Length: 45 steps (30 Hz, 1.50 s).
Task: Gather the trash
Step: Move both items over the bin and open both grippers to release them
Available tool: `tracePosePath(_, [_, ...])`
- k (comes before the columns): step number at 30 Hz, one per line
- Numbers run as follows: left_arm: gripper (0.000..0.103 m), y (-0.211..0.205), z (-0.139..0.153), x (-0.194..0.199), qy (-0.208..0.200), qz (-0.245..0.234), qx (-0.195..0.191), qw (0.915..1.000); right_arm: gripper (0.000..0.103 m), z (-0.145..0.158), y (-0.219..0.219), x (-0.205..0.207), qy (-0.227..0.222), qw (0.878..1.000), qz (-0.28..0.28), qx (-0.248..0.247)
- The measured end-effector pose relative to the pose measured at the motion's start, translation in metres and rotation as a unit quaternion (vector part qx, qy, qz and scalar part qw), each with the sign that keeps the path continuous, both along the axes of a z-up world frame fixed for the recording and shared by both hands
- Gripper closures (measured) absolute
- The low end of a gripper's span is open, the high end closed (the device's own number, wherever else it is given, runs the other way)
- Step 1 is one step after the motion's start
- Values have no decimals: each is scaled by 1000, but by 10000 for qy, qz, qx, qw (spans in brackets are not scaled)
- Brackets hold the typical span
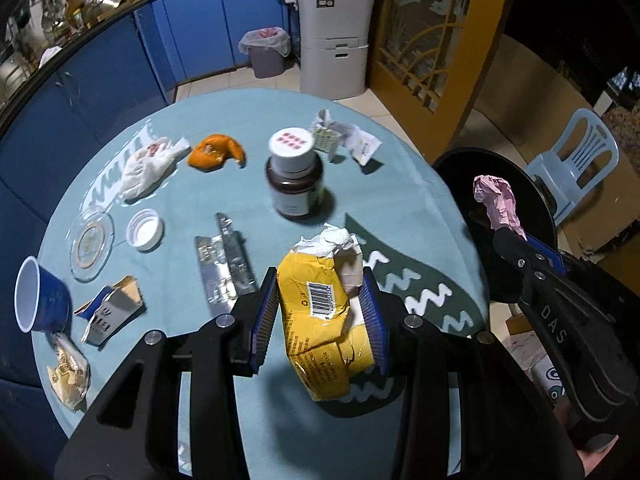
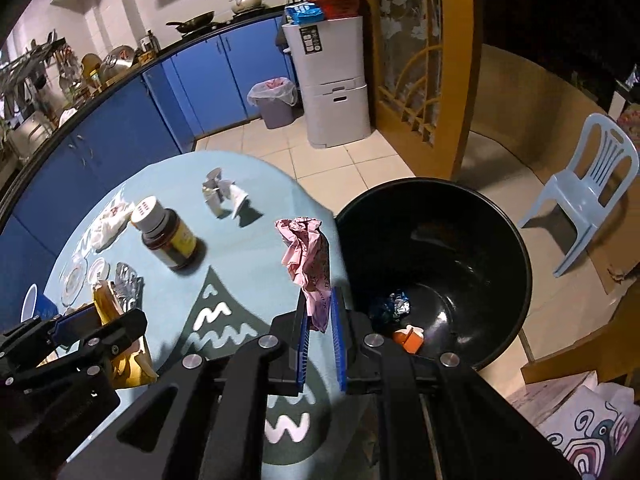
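The right gripper (image 2: 319, 330) pinched a crumpled pink paper (image 2: 306, 256) at the table's edge, just beside the black bin (image 2: 516, 248). In the bin lay a blue foil wrapper (image 2: 392, 307) and an orange scrap (image 2: 408, 340). The left gripper (image 1: 320, 314) clamped a yellow package (image 1: 320, 320) above the table (image 1: 240, 120), near a capped brown bottle (image 1: 294, 184).

Black tongs (image 1: 320, 312), blue ribbed pads (image 1: 264, 316)
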<state>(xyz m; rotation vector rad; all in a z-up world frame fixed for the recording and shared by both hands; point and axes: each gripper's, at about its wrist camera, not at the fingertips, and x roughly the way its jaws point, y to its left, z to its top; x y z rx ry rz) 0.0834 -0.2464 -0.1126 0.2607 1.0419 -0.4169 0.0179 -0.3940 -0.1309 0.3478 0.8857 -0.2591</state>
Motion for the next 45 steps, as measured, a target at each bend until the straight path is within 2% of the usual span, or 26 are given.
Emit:
tracePosePath(18, [62, -61, -3, 9, 20, -412, 24, 9991, 92, -11, -42, -4, 2, 9992, -365, 151])
tracePosePath(40, [60, -158, -5, 34, -64, -928, 50, 9957, 92, -29, -102, 7, 100, 9959, -838, 337])
tracePosePath(43, [54, -170, -6, 37, -111, -970, 94, 9952, 92, -33, -110, 9, 148, 9951, -903, 363])
tracePosePath(45, [46, -175, -5, 39, -152, -1005, 70, 9948, 92, -36, -115, 12, 176, 9946, -945, 385])
